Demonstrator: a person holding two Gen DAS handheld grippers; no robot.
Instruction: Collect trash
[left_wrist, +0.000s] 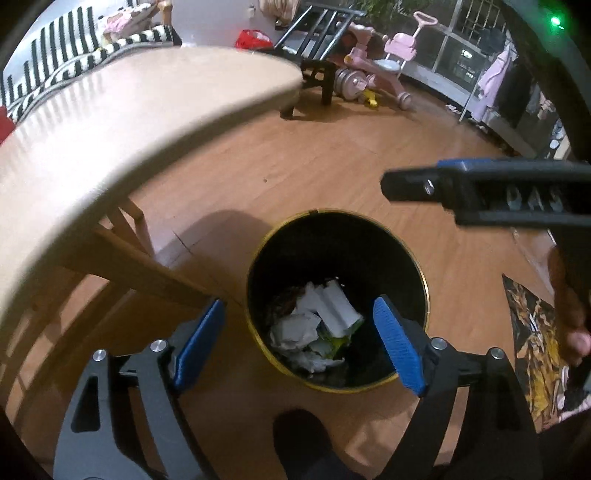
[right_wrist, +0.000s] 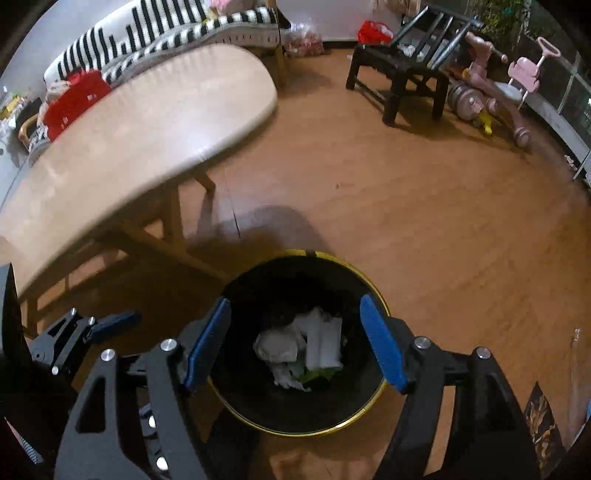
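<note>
Crumpled trash (right_wrist: 295, 347) lies in the black bin (right_wrist: 373, 291) on the floor, directly below my right gripper (right_wrist: 295, 345); my left gripper (left_wrist: 299, 343) hovers alongside. Both spread wide, holding nothing, table (right_wrist: 147, 122) beyond.

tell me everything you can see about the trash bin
The trash bin is round, black inside, with a thin yellow-gold rim, and has no lid on it. It stands upright on the wooden floor, beside the pale wooden table, apart from its legs. At its bottom lie crumpled white paper, a white folded piece and something green. Both grippers hang open above it; neither touches it.
</note>
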